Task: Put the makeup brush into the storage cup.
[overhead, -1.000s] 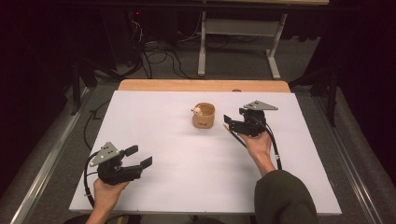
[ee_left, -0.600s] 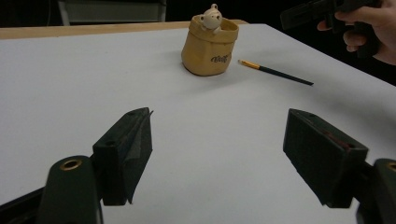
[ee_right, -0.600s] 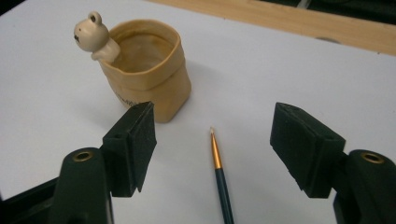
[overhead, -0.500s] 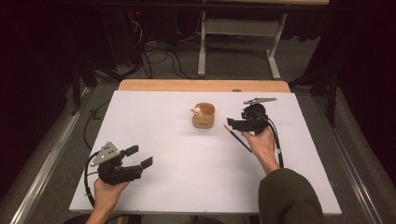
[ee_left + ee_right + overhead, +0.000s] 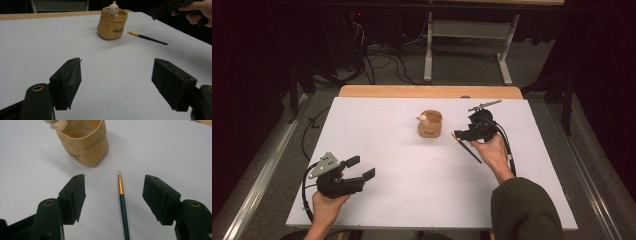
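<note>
The right hand-held gripper [image 5: 113,196] hovers low over the white tabletop [image 5: 377,140], jaws wide apart but just having closed a little, gripping nothing. A thin brush [image 5: 122,202] lies flat between them, not touching either pad. Its long axis runs along the gripper's own line; its pale tip points away from the hand, toward a tan pot [image 5: 83,143] just beyond. The left hand-held gripper [image 5: 357,172], open and empty, sits well apart, so the right is far nearer.
</note>
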### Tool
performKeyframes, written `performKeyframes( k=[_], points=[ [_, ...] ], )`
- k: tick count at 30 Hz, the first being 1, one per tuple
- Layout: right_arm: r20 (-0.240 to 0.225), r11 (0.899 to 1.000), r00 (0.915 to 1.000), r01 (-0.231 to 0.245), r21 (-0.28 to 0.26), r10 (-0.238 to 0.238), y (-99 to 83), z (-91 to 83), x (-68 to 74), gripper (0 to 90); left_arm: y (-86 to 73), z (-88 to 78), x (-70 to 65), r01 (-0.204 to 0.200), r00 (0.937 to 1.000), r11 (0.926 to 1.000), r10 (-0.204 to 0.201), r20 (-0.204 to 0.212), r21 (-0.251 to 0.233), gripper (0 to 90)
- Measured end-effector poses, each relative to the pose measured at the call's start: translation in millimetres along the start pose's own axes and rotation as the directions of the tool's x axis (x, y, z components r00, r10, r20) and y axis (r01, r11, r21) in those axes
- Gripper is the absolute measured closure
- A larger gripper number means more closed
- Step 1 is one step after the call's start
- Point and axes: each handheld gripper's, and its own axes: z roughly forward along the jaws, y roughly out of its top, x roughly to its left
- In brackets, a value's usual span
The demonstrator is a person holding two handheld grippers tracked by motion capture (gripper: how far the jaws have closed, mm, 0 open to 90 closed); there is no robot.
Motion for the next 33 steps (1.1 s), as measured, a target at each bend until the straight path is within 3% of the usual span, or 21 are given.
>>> performKeyframes(
  k=[14, 27, 33],
  points=[
    [0.032, 0.992, 0.9985, 0.040, 0.119, -0.044, 14.2, 0.3, 3.3, 38.2, 0.5, 1.0, -0.8, 0.000, 1.0000, 1.0000, 0.000, 0.002, 0.002, 24.2],
    [0.076, 0.966, 0.9930, 0.069, 0.249, -0.090, 28.1, 2.7, 0.1, 38.5, 0.5, 0.6, -0.7, -0.001, 1.0000, 1.0000, 0.001, 0.002, 0.001, 24.2],
    [0.090, 0.944, 0.9895, 0.079, 0.320, -0.113, 33.8, 7.6, 0.1, 39.3, 0.7, -1.1, 0.4, 0.004, 1.0000, 1.0000, -0.004, -0.001, -0.007, 24.3]
  ],
)
